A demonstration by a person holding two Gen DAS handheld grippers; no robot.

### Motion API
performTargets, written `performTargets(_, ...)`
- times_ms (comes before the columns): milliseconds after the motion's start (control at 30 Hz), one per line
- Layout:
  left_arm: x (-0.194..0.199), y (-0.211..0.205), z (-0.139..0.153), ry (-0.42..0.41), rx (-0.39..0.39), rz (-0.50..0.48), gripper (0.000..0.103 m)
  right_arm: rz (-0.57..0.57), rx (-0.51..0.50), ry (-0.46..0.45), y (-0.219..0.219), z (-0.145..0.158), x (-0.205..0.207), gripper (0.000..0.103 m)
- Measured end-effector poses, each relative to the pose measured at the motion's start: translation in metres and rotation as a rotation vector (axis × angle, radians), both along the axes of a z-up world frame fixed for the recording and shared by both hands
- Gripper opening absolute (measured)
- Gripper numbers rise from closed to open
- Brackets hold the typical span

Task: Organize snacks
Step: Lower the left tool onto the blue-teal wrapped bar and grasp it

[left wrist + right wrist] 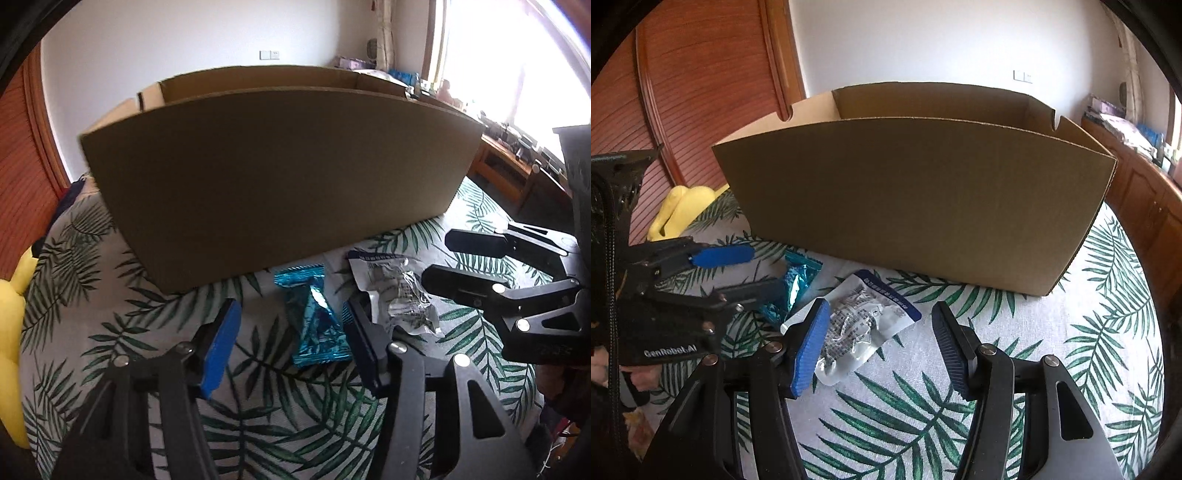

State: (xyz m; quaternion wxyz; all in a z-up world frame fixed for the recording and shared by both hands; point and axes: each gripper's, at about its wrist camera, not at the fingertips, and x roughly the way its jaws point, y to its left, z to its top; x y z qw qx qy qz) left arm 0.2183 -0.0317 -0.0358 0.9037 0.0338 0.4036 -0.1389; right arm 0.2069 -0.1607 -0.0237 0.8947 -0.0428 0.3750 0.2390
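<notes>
Nearest the left wrist camera, the left gripper (pixel 291 328) has its jaws parted around a blue foil snack packet (pixel 316 321). The packet lies flat on the leaf-print cloth (pixel 258 424), closer to the right-hand finger, and neither pad presses on it.

In the right wrist view, the right gripper (pixel 881 332) also stands with its jaws apart over a clear packet with a dark blue header strip (pixel 860 321). Its left pad (pixel 809 350) overlaps the packet's near-left edge; whether it touches I cannot tell. The right pad is well clear of it, so nothing is gripped.

The two packets lie just beside each other, the blue one to the left of the clear one.

Just beyond them stands an open cardboard box (pixel 916 199), its tall near wall facing the grippers, flaps up. What is inside cannot be seen.

Far left of the box lies a yellow soft object (pixel 683 210) at the cloth's edge.
</notes>
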Motion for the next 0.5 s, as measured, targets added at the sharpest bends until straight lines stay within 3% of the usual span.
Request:
performTargets(267,0.015,-0.008,-0.009,0.053,0.012,0.010,0.054,0.007,0.006,0.012,0.002,-0.003,0.002,0.059)
performTargets(500,0.019,-0.005,-0.013,0.046,0.023,0.023,0.054,0.007,0.006,0.026,0.005,-0.006,0.002,0.062)
